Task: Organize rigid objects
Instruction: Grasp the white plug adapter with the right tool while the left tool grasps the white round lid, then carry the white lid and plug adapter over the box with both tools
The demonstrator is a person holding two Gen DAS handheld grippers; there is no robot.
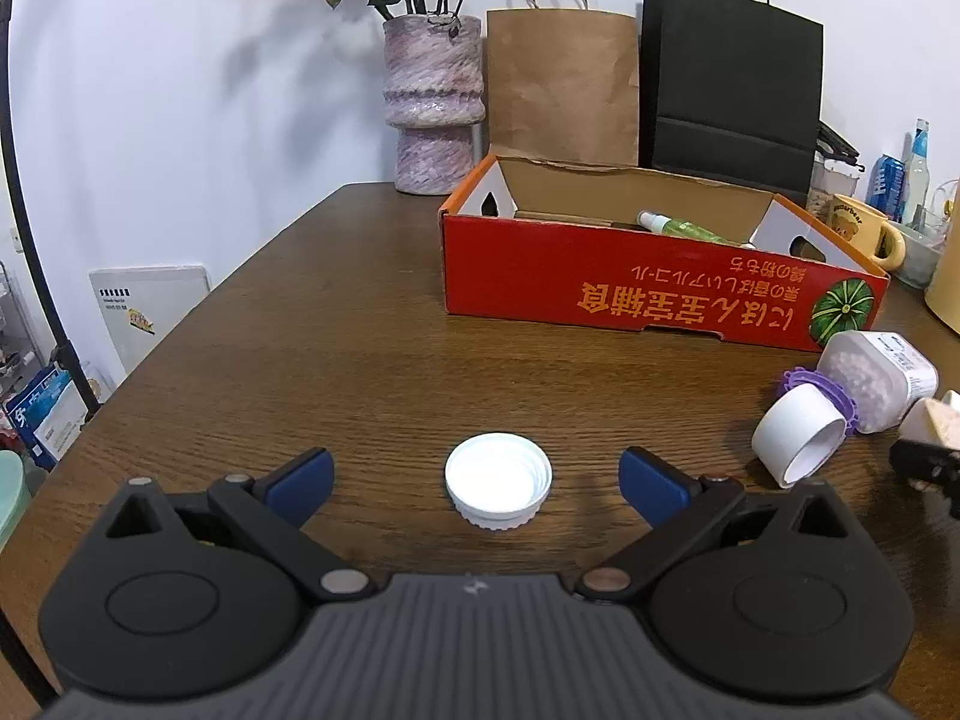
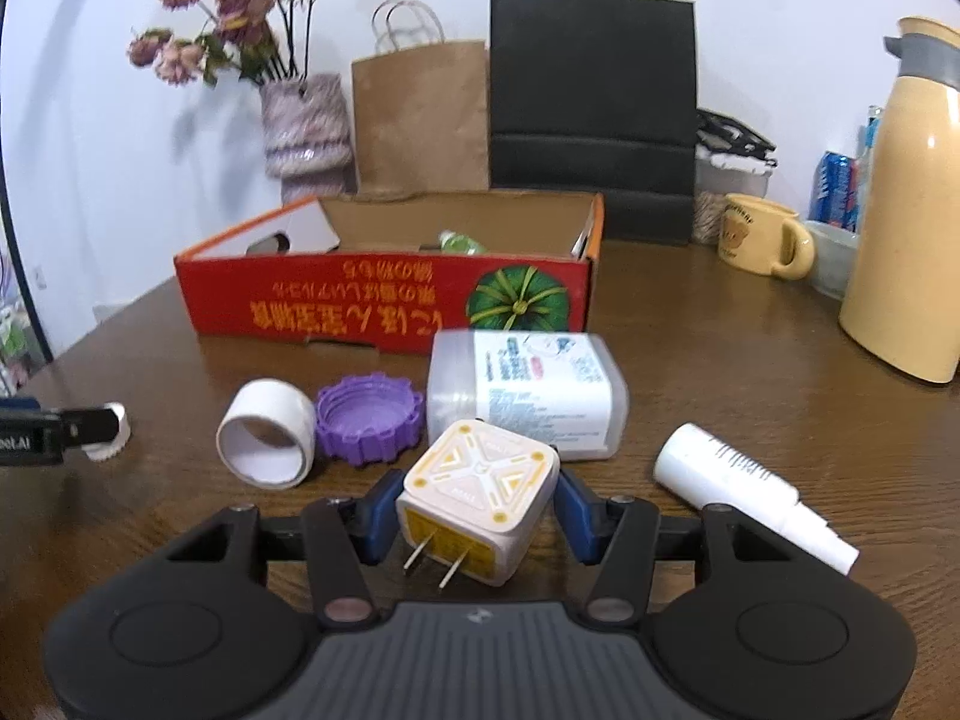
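My left gripper (image 1: 477, 477) is open, its blue pads on either side of a white screw cap (image 1: 498, 487) that lies on the wooden table. My right gripper (image 2: 474, 507) has its blue pads around a cream plug adapter (image 2: 477, 495), prongs facing the camera; the pads look close to its sides but a small gap shows on the right. A white tape ring (image 2: 267, 433), a purple lid (image 2: 369, 417), a clear plastic jar (image 2: 528, 393) and a white spray bottle (image 2: 750, 495) lie nearby. The red cardboard box (image 1: 630, 282) holds a green bottle (image 1: 690, 229).
A vase (image 1: 432, 102), a brown bag (image 1: 561, 87) and a black bag (image 1: 732, 90) stand behind the box. A yellow mug (image 2: 762, 234) and a cream thermos (image 2: 912, 210) stand at the right. The table's left edge (image 1: 180, 324) is close.
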